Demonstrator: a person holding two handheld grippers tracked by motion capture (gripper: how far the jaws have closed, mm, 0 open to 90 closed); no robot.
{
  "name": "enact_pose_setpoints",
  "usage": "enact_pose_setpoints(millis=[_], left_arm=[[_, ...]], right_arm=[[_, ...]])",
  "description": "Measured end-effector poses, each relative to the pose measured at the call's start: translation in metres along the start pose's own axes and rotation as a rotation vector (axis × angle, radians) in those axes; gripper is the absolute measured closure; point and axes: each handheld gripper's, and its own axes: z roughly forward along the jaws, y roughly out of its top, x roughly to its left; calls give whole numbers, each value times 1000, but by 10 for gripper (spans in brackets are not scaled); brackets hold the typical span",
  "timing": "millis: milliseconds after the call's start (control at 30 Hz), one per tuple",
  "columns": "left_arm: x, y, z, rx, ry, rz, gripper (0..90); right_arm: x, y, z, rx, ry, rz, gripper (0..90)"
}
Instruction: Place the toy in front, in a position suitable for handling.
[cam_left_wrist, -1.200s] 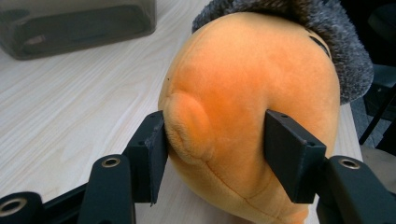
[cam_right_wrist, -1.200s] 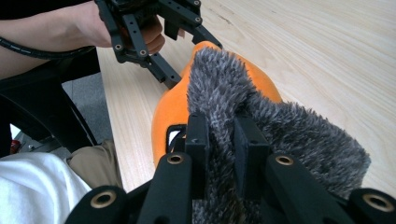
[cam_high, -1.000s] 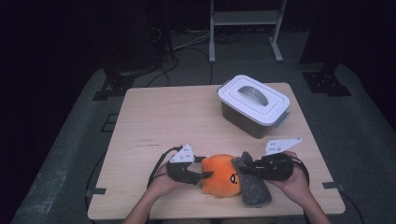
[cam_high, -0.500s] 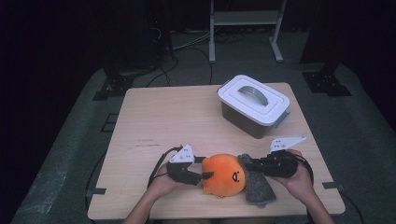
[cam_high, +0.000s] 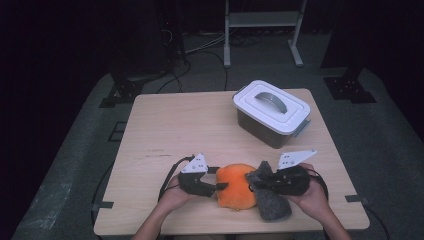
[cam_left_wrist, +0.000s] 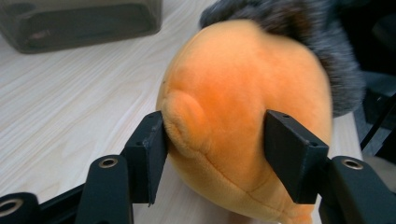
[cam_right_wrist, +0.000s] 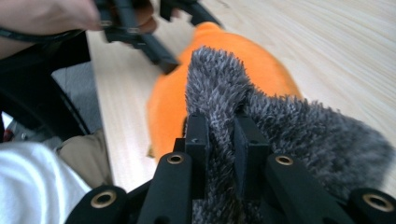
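Grippers work an orange plush toy (cam_high: 236, 186) at the table's (cam_high: 200, 125) near edge; right gripper (cam_right_wrist: 223, 135) is clamped on its grey furry cover (cam_right_wrist: 280, 135); left gripper (cam_left_wrist: 215, 149), jaws just easing apart, brackets the orange body; peeling the cover off likely needs a firmer left hold.

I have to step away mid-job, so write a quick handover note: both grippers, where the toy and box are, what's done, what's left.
Left gripper: jaws astride the round orange plush body; they have just been opening, left pad touching, right pad a hair off.
Right gripper: shut on the shaggy grey plush part of the same toy.
The toy lies at the near edge of the light wooden table.
The grey plastic box with white handled lid stands at the far right, lid on.
Done: toy gripped from both sides.
Left, probably: open the box and stow the toy.
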Motion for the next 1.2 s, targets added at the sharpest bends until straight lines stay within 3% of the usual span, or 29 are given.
enact_pose_setpoints(millis=[233,333,500,633,800,933,1200], left_arm=[[-5,4,1,-29,-50,5,340],[-6,4,2,-20,-39,15,362],[-8,4,3,-13,-2,19,426],[-8,5,5,-12,16,7,431],[-8,6,5,-17,17,-1,427],[-9,7,6,-31,-3,0,416],[-14,11,7,-51,-24,13,414]], right_arm=[[-20,-9,-5,-18,-53,63,769],[-22,-10,-7,-23,-59,79,768],[-12,-2,-13,-44,-58,49,770],[7,12,-18,-78,-29,0,771],[20,16,0,-27,-19,-49,770],[12,11,6,-10,-34,-36,773],[-6,2,-4,-33,-68,24,772]])
